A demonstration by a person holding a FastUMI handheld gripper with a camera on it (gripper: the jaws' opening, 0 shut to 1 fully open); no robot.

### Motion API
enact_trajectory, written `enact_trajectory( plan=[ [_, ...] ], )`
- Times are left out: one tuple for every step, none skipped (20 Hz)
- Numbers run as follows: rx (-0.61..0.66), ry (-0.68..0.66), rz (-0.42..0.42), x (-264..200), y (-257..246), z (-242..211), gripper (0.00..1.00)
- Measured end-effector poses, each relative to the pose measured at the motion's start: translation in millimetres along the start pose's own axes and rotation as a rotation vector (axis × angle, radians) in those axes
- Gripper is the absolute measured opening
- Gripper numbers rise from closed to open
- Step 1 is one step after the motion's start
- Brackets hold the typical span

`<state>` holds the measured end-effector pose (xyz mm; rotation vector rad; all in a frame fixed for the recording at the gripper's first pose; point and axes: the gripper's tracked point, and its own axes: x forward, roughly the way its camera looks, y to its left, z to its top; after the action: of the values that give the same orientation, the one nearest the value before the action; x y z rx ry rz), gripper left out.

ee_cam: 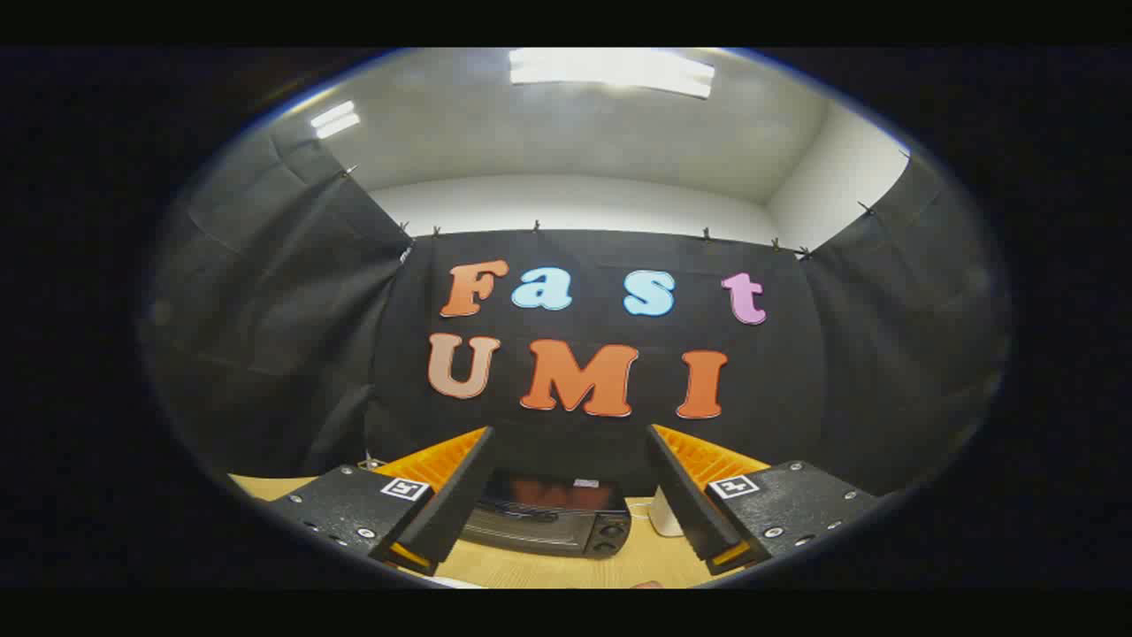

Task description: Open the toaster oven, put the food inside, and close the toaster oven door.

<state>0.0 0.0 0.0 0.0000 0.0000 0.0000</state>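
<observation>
**Toaster oven ahead of a wide-open claw**

The toaster oven (550, 515), a small black metal box with a dark glass door, a bar handle across the front and two round knobs stacked at its right end, stands on the pale wooden tabletop (548, 571) beyond the claw's fingertips and shows in the gap between them. Its door is shut, with a reddish reflection on the glass.

The booth's black cloth wall (265, 336) rises behind the oven, beyond the fingers, and wraps round on both sides. Above it are a white wall and a grey ceiling with a bright strip light (612, 71).

The gripper (570, 495) is held above the table with its two fingers spread wide apart; nothing lies between them and neither touches anything.

A small white rounded object (663, 513) sits on the table just right of the oven, partly hidden behind the right finger; what it is cannot be told.
</observation>
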Motion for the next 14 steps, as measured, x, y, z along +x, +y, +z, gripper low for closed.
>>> enact_trajectory(
  plan=[
    [-0.003, 0.003, 0.005, -0.9, 2.1, -0.8, 0.99],
    [-0.007, 0.005, 0.013, -1.5, 5.0, -2.1, 0.99],
    [-0.007, -0.001, 0.015, -2.0, 6.8, 0.0, 0.99],
    [0.002, -0.009, 0.008, -1.0, 4.0, 2.8, 0.99],
    [0.017, -0.011, 0.011, 1.1, 4.1, 3.5, 0.99],
    [0.032, -0.010, 0.017, 1.5, 4.8, 3.8, 0.99],
    [0.043, -0.011, 0.020, 1.4, 5.3, 5.1, 0.99],
    [0.048, -0.013, 0.020, 1.6, 3.7, 6.5, 0.99],
    [0.048, -0.016, 0.017, 1.5, 1.4, 8.0, 0.99],
    [0.043, -0.017, 0.014, 1.6, 0.4, 9.1, 0.99],
    [0.040, -0.023, 0.011, 0.7, 0.1, 10.1, 0.99],
    [0.038, -0.029, 0.013, 1.4, 1.6, 11.8, 0.99],
    [0.038, -0.030, 0.018, 1.2, 4.1, 12.0, 0.99],
    [0.041, -0.028, 0.021, 1.6, 6.4, 11.0, 0.99]
  ],
)
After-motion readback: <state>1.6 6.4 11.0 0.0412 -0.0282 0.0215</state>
